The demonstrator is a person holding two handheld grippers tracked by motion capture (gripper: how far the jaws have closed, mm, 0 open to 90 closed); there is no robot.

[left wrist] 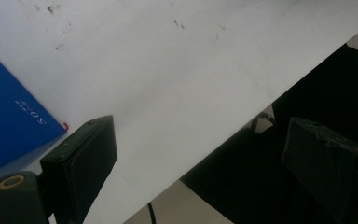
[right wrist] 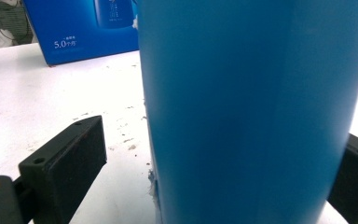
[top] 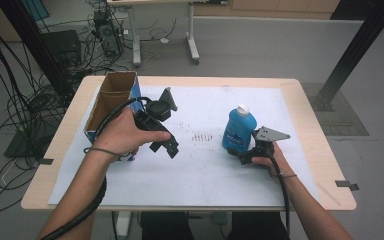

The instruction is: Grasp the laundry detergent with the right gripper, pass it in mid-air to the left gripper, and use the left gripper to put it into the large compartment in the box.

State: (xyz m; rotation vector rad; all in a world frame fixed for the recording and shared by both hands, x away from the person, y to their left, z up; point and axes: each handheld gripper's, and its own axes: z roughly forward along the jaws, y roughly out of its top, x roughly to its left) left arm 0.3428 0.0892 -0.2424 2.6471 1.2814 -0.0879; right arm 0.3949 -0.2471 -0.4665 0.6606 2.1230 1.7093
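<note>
The blue box (right wrist: 88, 32) reads "5.0" in white print.

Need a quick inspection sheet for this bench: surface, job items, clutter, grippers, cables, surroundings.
Surface: wooden table under a white sheet with dark scuff marks near its middle.
Job's things: blue bottle with a white cap, upright; open blue carton at the left.
Clutter: nothing seen.
Grippers: left gripper beside the carton, fingers apart with nothing between them. Right gripper at the bottle; the bottle stands between its fingers, with a gap at the near one, so no grip yet.
Cables: one trails from each gripper along the forearm.
Surroundings: tangled floor cables at the left, another table's legs behind, black frame post at the right.
</note>
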